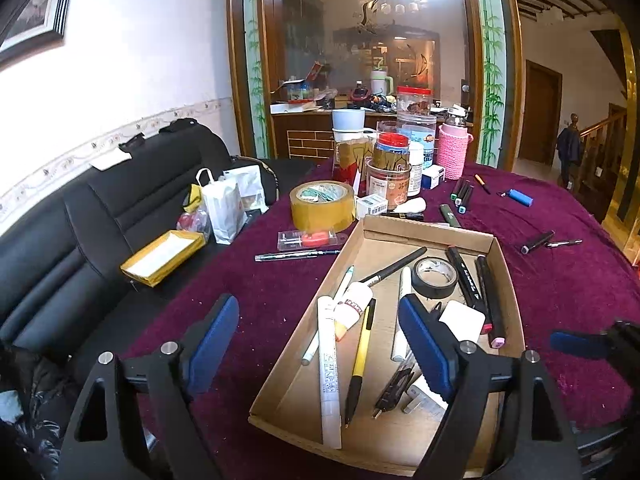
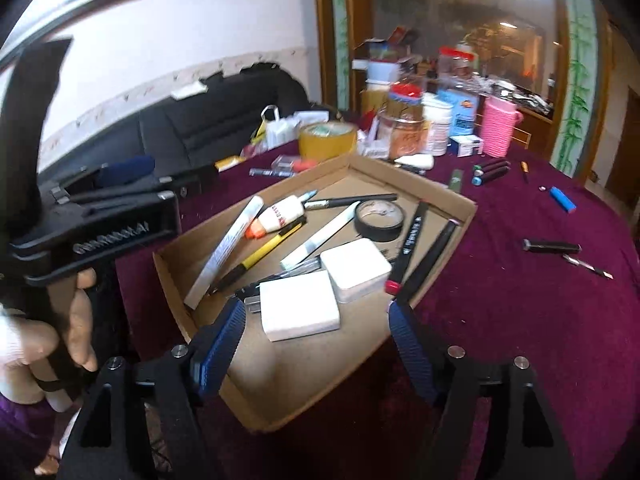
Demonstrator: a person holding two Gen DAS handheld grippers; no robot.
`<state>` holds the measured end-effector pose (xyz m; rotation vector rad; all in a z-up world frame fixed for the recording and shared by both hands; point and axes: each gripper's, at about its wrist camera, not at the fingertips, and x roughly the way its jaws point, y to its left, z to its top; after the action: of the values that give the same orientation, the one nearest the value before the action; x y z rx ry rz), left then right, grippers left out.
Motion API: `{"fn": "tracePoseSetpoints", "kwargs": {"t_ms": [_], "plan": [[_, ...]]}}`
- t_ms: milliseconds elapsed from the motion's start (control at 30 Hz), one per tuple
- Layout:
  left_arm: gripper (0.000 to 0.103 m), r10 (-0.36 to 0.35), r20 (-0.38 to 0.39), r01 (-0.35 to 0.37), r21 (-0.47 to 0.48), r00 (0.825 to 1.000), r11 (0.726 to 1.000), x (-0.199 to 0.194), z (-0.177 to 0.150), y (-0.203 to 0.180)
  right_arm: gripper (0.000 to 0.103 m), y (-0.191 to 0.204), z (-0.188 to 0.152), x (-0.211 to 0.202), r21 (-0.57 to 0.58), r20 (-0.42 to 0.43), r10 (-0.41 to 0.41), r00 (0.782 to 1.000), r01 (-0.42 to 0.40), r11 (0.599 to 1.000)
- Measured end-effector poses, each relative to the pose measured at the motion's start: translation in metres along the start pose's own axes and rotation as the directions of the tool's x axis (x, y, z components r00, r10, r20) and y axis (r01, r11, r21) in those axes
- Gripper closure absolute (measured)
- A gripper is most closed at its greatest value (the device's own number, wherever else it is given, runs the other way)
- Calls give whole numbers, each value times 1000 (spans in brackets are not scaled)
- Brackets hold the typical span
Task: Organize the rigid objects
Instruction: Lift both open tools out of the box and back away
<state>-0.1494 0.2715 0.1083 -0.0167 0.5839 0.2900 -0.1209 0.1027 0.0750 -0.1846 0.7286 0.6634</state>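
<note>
Shallow cardboard tray point(image 2: 460, 204) on maroon bench point(image 2: 520, 320). Inside: white marker point(image 1: 329, 372), glue bottle point(image 1: 352, 308) with orange cap, yellow pen point(image 1: 360, 360), black pen point(image 1: 394, 266), black tape roll point(image 1: 435, 278), two black markers point(image 1: 486, 296) along right wall, two white chargers point(image 2: 300, 306) side by side. Outside tray: tan tape roll point(image 1: 322, 206), blue lighter point(image 1: 520, 198), three green-tipped markers point(image 1: 462, 194), dark pens point(image 1: 538, 242) at right.

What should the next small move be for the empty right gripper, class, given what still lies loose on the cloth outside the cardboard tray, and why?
Probably swing the right gripper toward the black pen on the cloth to its right. Its jaws stand open with nothing between them, the cardboard tray already holds markers, tape and chargers, and that pen lies loose and close by, apart from other things.
</note>
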Motion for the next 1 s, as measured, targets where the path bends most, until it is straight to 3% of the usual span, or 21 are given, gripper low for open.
{"fn": "tracePoseSetpoints", "kwargs": {"t_ms": [500,1000], "plan": [[15,43,46,-46,83,998,995,-27,1,-40,22,-28,-22,-32,127,54,-24,998,16,992],[10,56,50,-65,197,997,978,-42,-3,-87,21,-56,-42,-51,223,48,-70,996,58,973]]}}
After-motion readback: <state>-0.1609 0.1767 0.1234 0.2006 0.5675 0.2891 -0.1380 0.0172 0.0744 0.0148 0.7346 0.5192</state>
